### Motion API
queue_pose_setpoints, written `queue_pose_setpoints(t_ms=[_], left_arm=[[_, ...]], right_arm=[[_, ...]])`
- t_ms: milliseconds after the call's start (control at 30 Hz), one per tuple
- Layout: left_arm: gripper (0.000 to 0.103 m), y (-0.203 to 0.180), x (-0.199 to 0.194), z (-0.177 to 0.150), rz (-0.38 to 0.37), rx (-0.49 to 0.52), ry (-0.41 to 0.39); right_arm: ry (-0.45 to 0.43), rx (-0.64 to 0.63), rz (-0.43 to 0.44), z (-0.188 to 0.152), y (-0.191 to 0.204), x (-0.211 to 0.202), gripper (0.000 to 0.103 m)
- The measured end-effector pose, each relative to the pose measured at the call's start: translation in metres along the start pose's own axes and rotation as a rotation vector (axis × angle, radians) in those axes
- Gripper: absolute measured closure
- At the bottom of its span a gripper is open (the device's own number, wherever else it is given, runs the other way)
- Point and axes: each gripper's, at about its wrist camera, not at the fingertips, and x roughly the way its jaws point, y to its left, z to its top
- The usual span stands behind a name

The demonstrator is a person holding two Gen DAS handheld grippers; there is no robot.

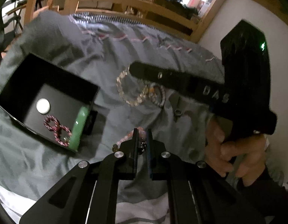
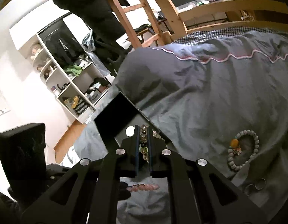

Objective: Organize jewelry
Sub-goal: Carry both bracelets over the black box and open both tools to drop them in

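My left gripper (image 1: 142, 132) is shut on a pink bead bracelet (image 1: 128, 136), lifted above the grey duvet. From the right wrist view the same pink bracelet (image 2: 144, 187) hangs level below the camera. My right gripper (image 2: 143, 128) is shut on a clear crystal bead bracelet (image 2: 143, 136). In the left wrist view that clear bracelet (image 1: 119, 86) dangles from the right gripper (image 1: 133, 69) over the bed. The open black jewelry box (image 1: 16, 85) lies at the left, holding a dark red bracelet (image 1: 56, 128), a green bangle (image 1: 81, 127) and a white round piece (image 1: 43, 106).
A white bead bracelet with an amber bead (image 2: 243, 149) lies on the grey duvet (image 2: 200, 93), with small metal rings (image 2: 256, 184) near it. A person's hand (image 1: 235, 155) holds the right gripper. A wooden bed rail (image 1: 136, 5) runs behind, and white shelves (image 2: 69, 78) stand beyond the bed.
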Motion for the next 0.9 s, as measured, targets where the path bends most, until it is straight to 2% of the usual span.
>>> queue_pose_setpoints(t_ms=[267,700,900], left_arm=[[0.095,0.012,-0.034,0.010,0.077,0.014,-0.102],[0.095,0.067,-0.069,0.026,0.191,-0.077,-0.208],[0.095,0.098,-0.066,0.026,0.215,-0.126,-0.202]], right_arm=[[-0.043,-0.029,-0.004,0.002,0.018,-0.005,0.095],[-0.065,-0.036,0.034,-0.004,0.051,0.014,0.095],[-0.077,-0.038,0.038,-0.011,0.063,0.026,0.095]])
